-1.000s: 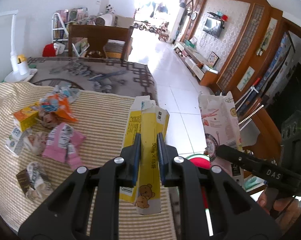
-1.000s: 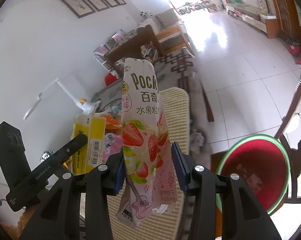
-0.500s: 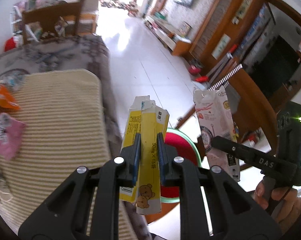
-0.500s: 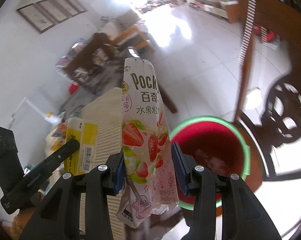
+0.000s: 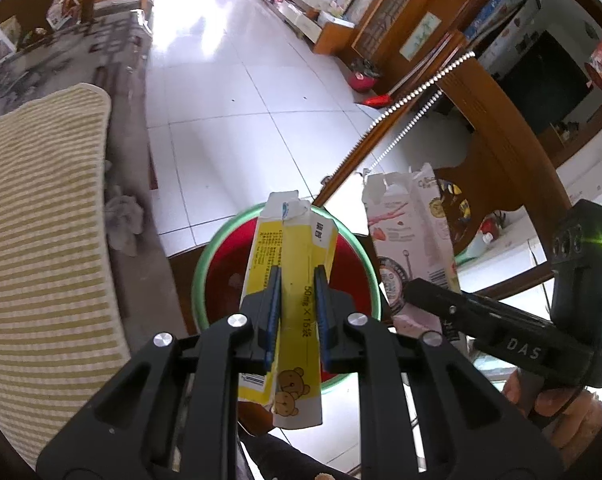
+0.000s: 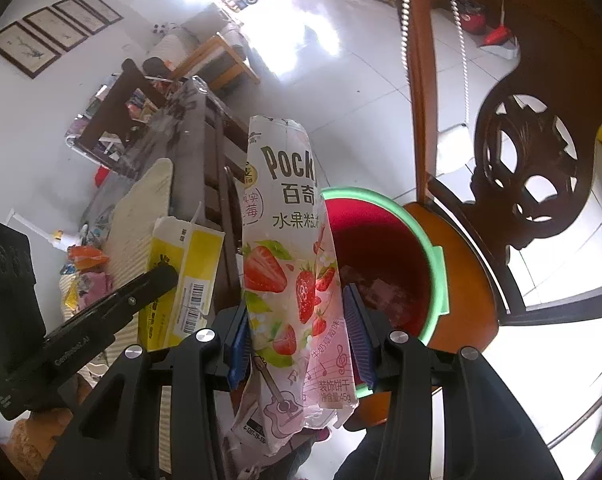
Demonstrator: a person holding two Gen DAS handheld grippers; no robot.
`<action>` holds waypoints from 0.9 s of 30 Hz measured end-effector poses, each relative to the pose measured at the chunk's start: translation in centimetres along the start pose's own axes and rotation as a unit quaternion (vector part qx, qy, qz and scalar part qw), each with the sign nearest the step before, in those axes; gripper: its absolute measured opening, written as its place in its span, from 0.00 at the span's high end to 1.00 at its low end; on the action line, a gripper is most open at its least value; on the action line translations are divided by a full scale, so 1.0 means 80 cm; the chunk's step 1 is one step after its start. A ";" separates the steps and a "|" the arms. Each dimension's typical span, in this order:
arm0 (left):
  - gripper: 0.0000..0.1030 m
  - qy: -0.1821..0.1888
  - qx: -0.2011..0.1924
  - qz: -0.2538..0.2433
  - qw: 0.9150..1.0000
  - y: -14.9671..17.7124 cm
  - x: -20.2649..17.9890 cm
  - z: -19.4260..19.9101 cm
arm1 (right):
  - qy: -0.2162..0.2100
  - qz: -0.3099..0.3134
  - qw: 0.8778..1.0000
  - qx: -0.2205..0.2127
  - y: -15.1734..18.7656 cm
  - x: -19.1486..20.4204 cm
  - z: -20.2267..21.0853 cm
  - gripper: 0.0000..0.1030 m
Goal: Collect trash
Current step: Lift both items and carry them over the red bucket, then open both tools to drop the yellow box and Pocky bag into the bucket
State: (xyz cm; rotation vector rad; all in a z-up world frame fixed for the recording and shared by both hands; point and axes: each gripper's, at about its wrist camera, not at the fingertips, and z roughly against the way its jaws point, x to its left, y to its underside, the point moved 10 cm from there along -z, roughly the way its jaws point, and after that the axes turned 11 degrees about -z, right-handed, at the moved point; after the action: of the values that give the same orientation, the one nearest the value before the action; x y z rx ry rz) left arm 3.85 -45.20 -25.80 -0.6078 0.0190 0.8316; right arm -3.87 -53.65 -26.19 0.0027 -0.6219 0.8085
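My left gripper [image 5: 297,312] and right gripper [image 6: 297,336]: matte black skeletal frames with triangular cut-outs, silver round screw heads at the pivots, ribbed blue pads [image 6: 359,336], white lettering on the handles.

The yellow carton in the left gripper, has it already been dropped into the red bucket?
No, the yellow carton is clamped between the left gripper pads above the red bucket.

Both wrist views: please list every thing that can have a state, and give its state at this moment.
left tongs: shut on the yellow carton
yellow carton: flattened, top torn open, gripped
right tongs: closed on the Pocky box, jaws just eased slightly wider
Pocky box: crumpled, opened, still between the pads
red bucket: uncovered, standing on the wooden chair, some scraps at its bottom
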 end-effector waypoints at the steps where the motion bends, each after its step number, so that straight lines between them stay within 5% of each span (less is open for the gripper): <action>1: 0.85 -0.001 0.001 0.000 1.000 0.000 0.000 -0.001 | 0.002 -0.003 1.000 -0.001 -0.001 -0.003 -0.001 0.54; 3: 0.60 0.001 -0.003 0.003 1.000 -0.003 -0.001 -0.002 | 0.007 -0.009 1.000 -0.003 -0.004 -0.008 -0.001 0.52; 5: 0.47 0.002 -0.015 0.008 1.000 -0.005 0.000 0.004 | 0.009 -0.019 1.000 -0.005 -0.006 -0.013 -0.001 0.47; 15: 0.39 -0.019 -0.035 0.015 0.999 -0.006 0.020 0.031 | 0.009 -0.013 1.000 -0.011 -0.010 -0.001 -0.002 0.38; 21: 0.36 -0.058 -0.061 0.056 0.995 0.009 0.070 0.074 | -0.003 0.074 0.997 0.005 0.011 0.071 -0.013 0.38; 27: 0.34 -0.123 -0.088 0.137 0.979 0.052 0.151 0.140 | -0.039 0.161 0.985 0.049 0.055 0.161 -0.039 0.38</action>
State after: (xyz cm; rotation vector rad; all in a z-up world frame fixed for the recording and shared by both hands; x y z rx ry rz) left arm 6.81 -29.00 -21.59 -0.6741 -0.2027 1.1802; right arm 1.51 -41.17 -23.07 0.0232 -0.6645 1.1564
